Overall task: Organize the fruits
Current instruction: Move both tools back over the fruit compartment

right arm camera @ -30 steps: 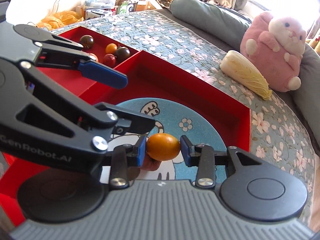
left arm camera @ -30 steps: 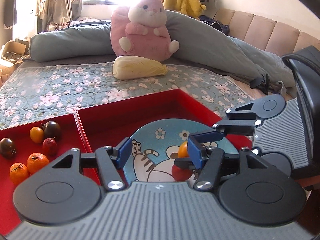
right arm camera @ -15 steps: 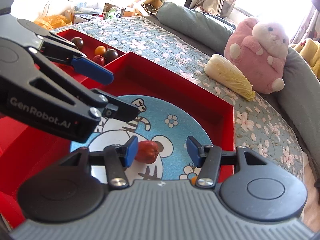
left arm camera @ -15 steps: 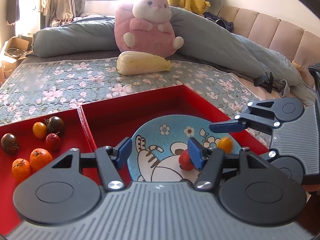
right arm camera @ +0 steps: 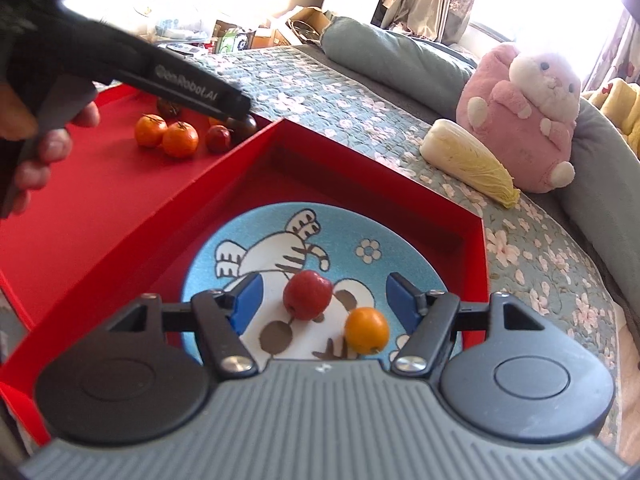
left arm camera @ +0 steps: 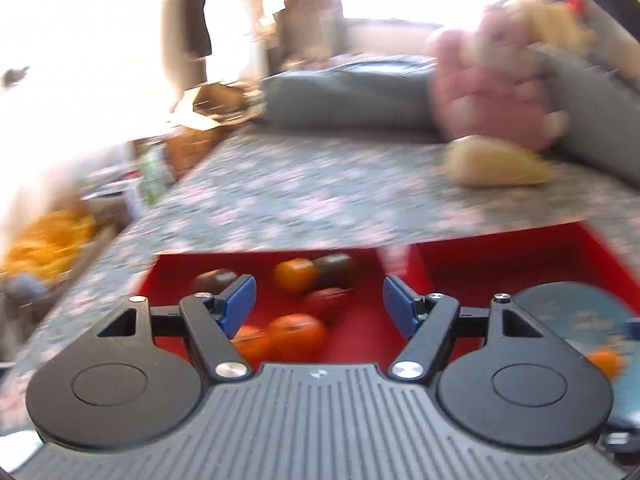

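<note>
While its blue-padded jaws have just been opening, the right gripper (right arm camera: 322, 300) stands wide above the round blue cartoon-cat plate (right arm camera: 404, 248) and grips nothing; a small red fruit (right arm camera: 307, 295) and a small orange fruit (right arm camera: 367, 330) lie loose on the plate between the pads, the red one nearer the plate's centre, the orange one just beside it toward the right pad. The plate fills the right compartment of the red two-compartment tray (right arm camera: 360, 160), which rests on the floral quilted bed (right arm camera: 328, 92). The left gripper (left arm camera: 318, 300), its jaws likewise just opened further and holding nothing, points over the tray's left compartment, where two orange mandarins (right arm camera: 166, 134), a red fruit (right arm camera: 218, 138) and dark tomatoes (right arm camera: 244, 125) cluster near the far edge; the left wrist view is motion-blurred. A person's hand (right arm camera: 40, 148) holds the left gripper. Beyond the tray's far right corner lie a pale cabbage (right arm camera: 468, 162) and a pink plush rabbit (right arm camera: 524, 116).
</note>
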